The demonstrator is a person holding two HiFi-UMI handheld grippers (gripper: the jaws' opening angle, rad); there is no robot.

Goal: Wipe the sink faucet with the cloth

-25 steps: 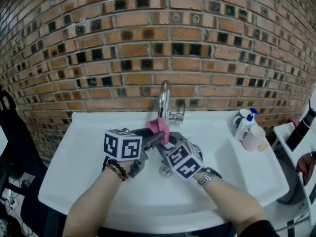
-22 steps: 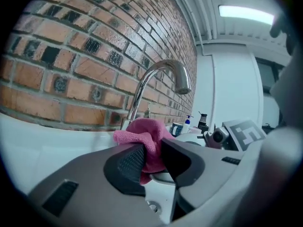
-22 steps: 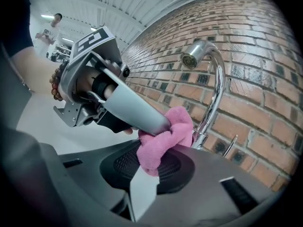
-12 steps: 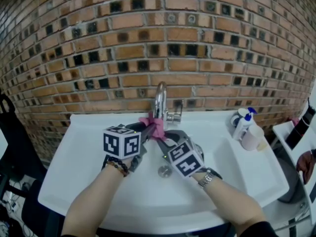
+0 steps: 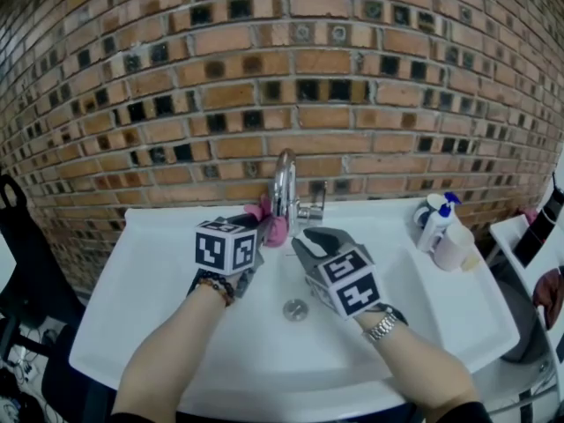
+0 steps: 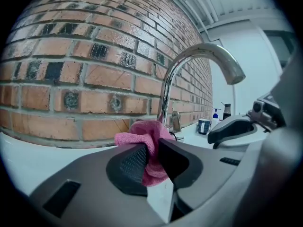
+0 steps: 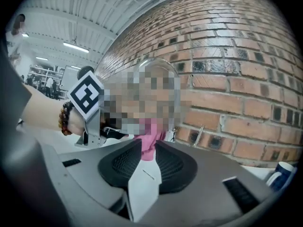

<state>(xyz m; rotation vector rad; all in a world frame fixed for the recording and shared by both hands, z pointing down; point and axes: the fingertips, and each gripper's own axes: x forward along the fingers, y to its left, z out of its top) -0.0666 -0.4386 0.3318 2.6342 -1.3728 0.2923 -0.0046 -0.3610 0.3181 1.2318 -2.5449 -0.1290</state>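
Note:
The chrome faucet (image 5: pixel 284 188) (image 6: pixel 199 56) rises at the back of the white sink (image 5: pixel 159 271). My left gripper (image 5: pixel 256 228) (image 6: pixel 151 156) is shut on a bunched pink cloth (image 5: pixel 267 221) (image 6: pixel 149 138), held just left of the faucet's stem. Its jaws have just been closing, with the cloth between them. My right gripper (image 5: pixel 310 237) (image 7: pixel 147 157) hovers just right of the spout, a little in front. Its jaws have just been opening and stand narrowly open with nothing between the pads. The cloth (image 7: pixel 150 136) shows beyond its tips.
The faucet's lever handle (image 5: pixel 319 196) sits right of the stem. A drain (image 5: pixel 295 308) lies in the basin below my hands. A soap pump bottle (image 5: pixel 438 223) and a cup (image 5: pixel 454 247) stand at the sink's right corner. A brick wall (image 5: pixel 264 77) backs everything.
The cloth has passed from the right gripper to the left. The left carried it up and back to the left side of the faucet stem; the right let go and rose.

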